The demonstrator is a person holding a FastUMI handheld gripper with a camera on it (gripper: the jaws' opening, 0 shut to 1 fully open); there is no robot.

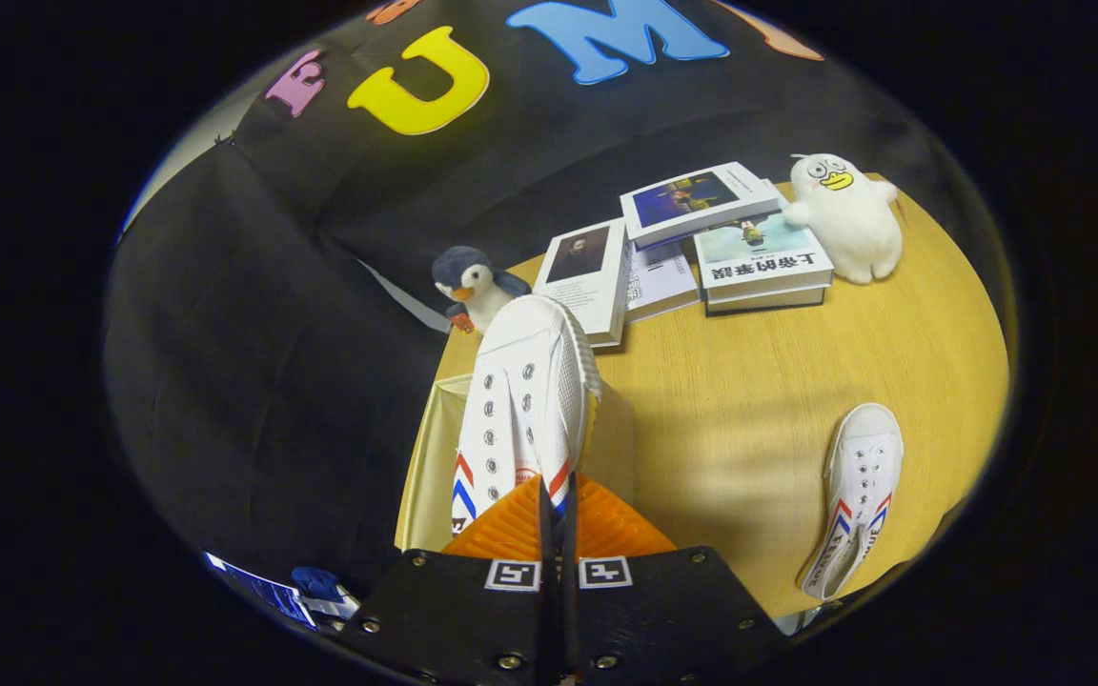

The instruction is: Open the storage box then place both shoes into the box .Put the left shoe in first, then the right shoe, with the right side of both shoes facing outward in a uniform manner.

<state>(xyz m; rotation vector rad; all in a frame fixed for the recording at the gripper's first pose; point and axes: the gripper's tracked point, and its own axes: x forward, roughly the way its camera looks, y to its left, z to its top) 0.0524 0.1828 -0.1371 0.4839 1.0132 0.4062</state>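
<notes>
Leftmost on the table [778,381], a toy penguin [469,282] sits at the far edge against the booth wall. Next, the storage box [427,467] stands open just ahead of the fingers, its pale walls visible either side of the held shoe [522,400]. The gripper [557,510] is clamped on that shoe: both orange fingers press together on its heel collar, almost no gap between them. The shoe's long axis runs straight away from the fingers, toe pointing far, laces up, hanging over the box opening. Judgement: this is the first shoe going in, and the coming move turns on lowering it along that axis into the box directly below. Further right, a pile of books [721,238] and a white duck toy [849,221] sit at the far side. The second shoe [856,495] lies on the table well to the right of the fingers, toe away.
</notes>
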